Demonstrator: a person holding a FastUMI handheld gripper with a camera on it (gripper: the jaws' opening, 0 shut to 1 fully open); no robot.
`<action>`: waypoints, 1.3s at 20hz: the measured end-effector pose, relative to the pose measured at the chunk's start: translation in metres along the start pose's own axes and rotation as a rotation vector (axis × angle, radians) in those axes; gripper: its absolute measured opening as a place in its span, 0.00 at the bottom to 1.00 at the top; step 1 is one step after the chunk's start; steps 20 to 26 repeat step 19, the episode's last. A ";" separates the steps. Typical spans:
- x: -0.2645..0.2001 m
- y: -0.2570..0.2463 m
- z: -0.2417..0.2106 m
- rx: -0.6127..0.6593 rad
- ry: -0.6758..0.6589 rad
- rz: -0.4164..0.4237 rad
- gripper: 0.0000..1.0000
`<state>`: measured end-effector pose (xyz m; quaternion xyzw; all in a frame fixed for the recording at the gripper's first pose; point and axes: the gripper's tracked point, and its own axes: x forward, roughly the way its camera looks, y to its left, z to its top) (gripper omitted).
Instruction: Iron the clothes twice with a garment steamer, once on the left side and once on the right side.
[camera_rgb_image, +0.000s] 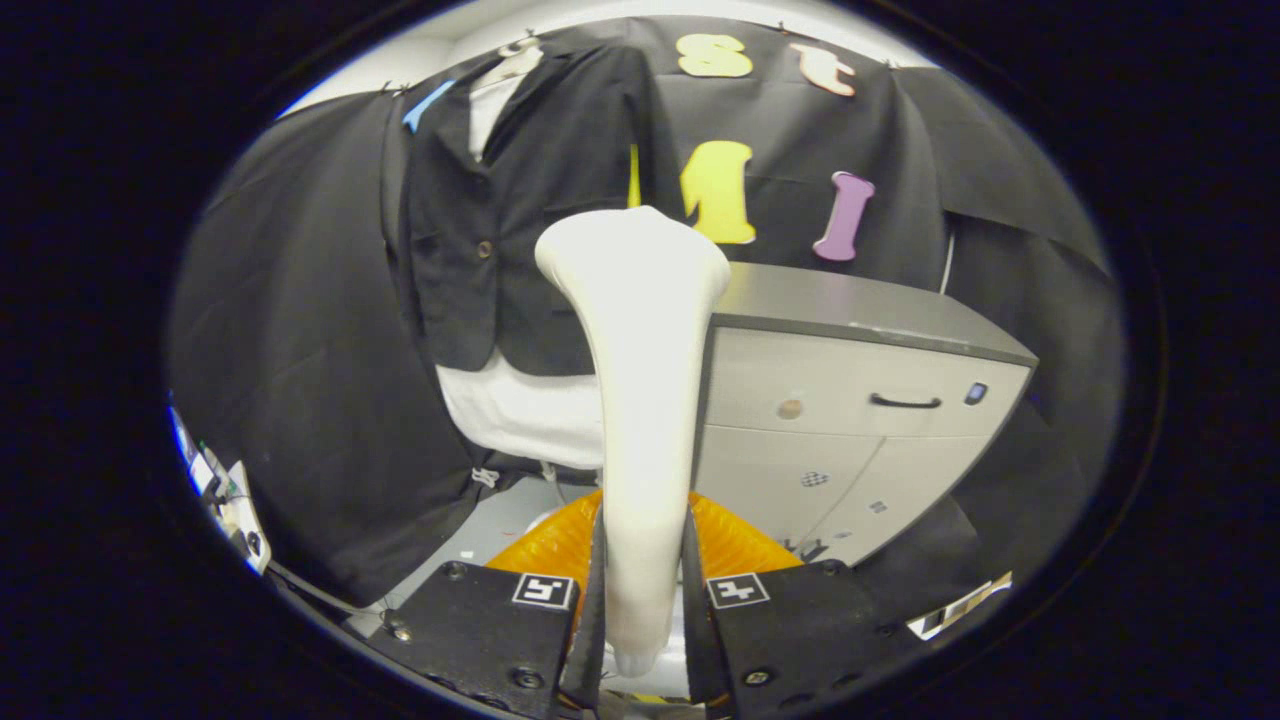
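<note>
Steamer: smooth white plastic, matt to faintly satin, no visible texture. Gripper fingers press both sides of its handle; finger pads look like dark matt rubber, bodies black matt plastic with small metal screws and paper-like printed tags. Jacket: black woven cloth, matt, soft folds, one dull button. Shirt beneath: white cloth, matt. Cabinet: smooth pale grey panels, slight sheen on top, dark handle. Orange base: glossy translucent ribbed plastic.
</note>
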<state>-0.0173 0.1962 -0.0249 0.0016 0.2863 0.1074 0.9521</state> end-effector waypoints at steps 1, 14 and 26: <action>-0.011 -0.021 0.003 0.019 -0.006 -0.004 0.35; -0.090 -0.183 0.010 0.133 -0.137 -0.102 0.35; -0.095 -0.191 -0.001 0.145 -0.138 -0.106 0.35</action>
